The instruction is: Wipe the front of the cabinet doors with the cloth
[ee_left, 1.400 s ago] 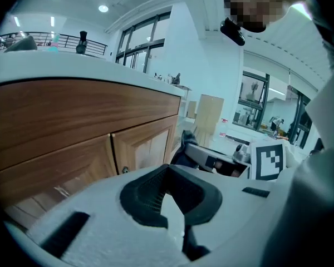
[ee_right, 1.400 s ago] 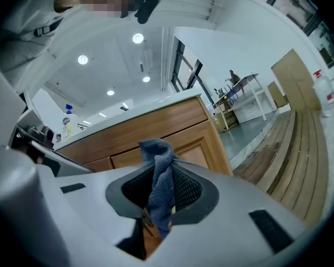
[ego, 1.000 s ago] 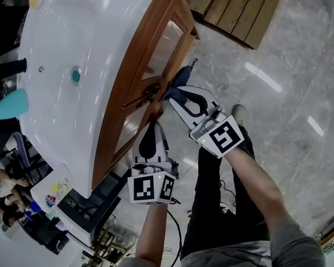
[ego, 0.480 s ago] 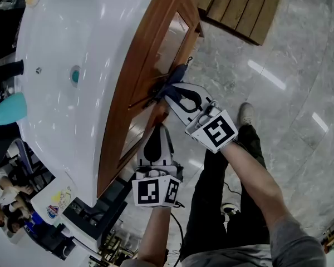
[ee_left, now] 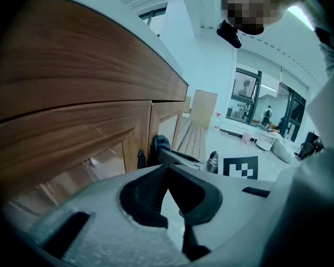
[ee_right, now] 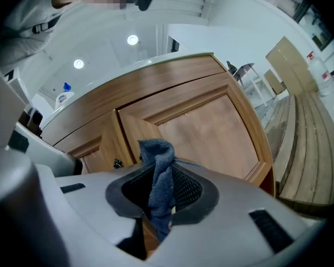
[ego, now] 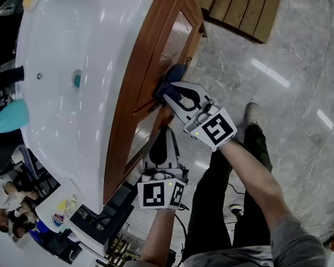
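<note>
The wooden cabinet doors (ego: 142, 71) run under a white sink top, seen steeply from above in the head view. My right gripper (ego: 168, 93) is shut on a dark blue cloth (ego: 172, 74), which is bunched against the door front near the seam between the two doors. In the right gripper view the cloth (ee_right: 158, 174) hangs between the jaws in front of the door panel (ee_right: 211, 127). My left gripper (ego: 162, 132) hovers just below, close to the lower door, jaws shut with nothing in them. From the left gripper view the cloth (ee_left: 158, 145) touches the door beside a black handle (ee_left: 140, 159).
A white basin (ego: 72, 32) with a drain (ego: 76, 80) tops the cabinet. A teal bottle (ego: 8, 115) stands at its left. A wooden slatted bench (ego: 239, 7) lies on the marble floor beyond. The person's leg and shoe (ego: 250, 114) are below right.
The right gripper has carried the cloth along the door front, away from me and closer against the wood. The left gripper has followed slightly, still shut and empty.
</note>
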Tool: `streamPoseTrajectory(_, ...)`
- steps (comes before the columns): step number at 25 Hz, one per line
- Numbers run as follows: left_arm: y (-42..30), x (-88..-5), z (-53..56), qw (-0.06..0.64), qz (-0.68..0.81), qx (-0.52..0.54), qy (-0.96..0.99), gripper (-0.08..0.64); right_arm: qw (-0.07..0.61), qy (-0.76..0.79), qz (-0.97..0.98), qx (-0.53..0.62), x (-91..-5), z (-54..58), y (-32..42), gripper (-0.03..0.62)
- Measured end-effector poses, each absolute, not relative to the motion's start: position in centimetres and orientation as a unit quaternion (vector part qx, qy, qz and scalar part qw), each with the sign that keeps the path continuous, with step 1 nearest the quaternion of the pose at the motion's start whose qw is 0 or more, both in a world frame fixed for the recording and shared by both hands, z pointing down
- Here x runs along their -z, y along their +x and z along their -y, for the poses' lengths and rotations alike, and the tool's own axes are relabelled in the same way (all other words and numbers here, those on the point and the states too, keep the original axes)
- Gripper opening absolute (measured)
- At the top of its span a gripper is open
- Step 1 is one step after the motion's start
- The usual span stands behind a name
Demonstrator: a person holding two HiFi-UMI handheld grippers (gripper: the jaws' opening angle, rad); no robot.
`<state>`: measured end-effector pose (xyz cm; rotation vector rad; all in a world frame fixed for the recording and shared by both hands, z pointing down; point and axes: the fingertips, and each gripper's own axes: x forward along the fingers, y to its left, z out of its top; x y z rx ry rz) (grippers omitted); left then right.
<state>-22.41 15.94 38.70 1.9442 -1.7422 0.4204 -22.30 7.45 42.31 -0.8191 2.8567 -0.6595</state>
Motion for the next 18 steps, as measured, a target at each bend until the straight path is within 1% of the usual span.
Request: streamPoseTrajectory(18, -20.7, -39.2, -14.0, 0.256, 0.624, -0.160, 0.720, 0.008, 0.046, -0.280, -0.935, 0.214, -42.6, -4.7, -21.7, 0.072)
